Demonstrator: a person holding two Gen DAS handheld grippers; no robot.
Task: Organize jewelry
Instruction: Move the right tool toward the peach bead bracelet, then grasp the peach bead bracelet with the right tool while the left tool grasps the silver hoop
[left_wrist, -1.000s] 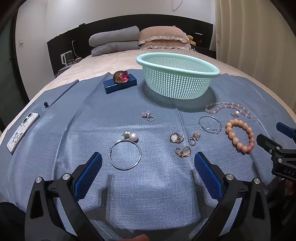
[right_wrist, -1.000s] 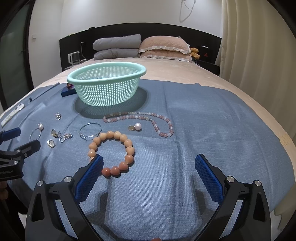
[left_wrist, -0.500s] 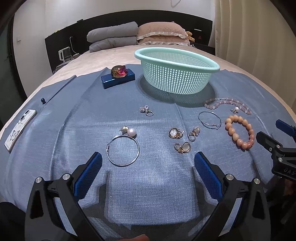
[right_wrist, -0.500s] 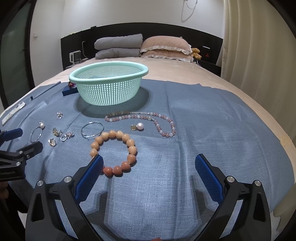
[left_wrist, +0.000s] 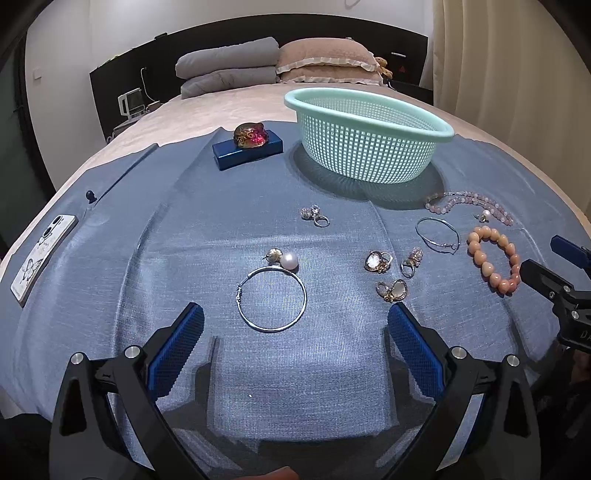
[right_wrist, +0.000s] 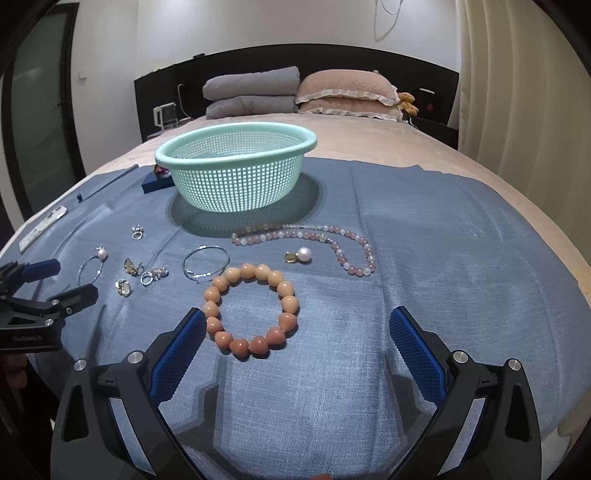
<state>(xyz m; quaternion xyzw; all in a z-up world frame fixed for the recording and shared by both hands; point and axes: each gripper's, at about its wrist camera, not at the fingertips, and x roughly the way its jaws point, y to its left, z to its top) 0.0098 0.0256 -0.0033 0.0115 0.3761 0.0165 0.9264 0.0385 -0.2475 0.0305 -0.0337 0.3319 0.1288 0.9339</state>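
Jewelry lies spread on a blue cloth (left_wrist: 295, 376) before a mint basket (left_wrist: 369, 140). In the left wrist view, my open, empty left gripper (left_wrist: 295, 343) hovers just short of a silver hoop (left_wrist: 272, 299) and a pearl earring (left_wrist: 288, 261). Several gold rings (left_wrist: 391, 269) lie to the right. In the right wrist view, my open, empty right gripper (right_wrist: 297, 343) hovers over the near side of an orange bead bracelet (right_wrist: 251, 310). A pink bead necklace (right_wrist: 306, 240), a pearl pendant (right_wrist: 301, 254) and a thin bangle (right_wrist: 205, 263) lie beyond it.
A blue box (left_wrist: 247, 151) with a red-gold ornament (left_wrist: 251, 134) sits left of the basket. A phone (left_wrist: 40, 254) lies at the cloth's left edge. Pillows (right_wrist: 303, 92) are at the headboard. A curtain (right_wrist: 524, 92) hangs on the right.
Both grippers have risen and drawn back slightly, so the jewelry sits a little farther away in both views. Nothing was picked up or moved.
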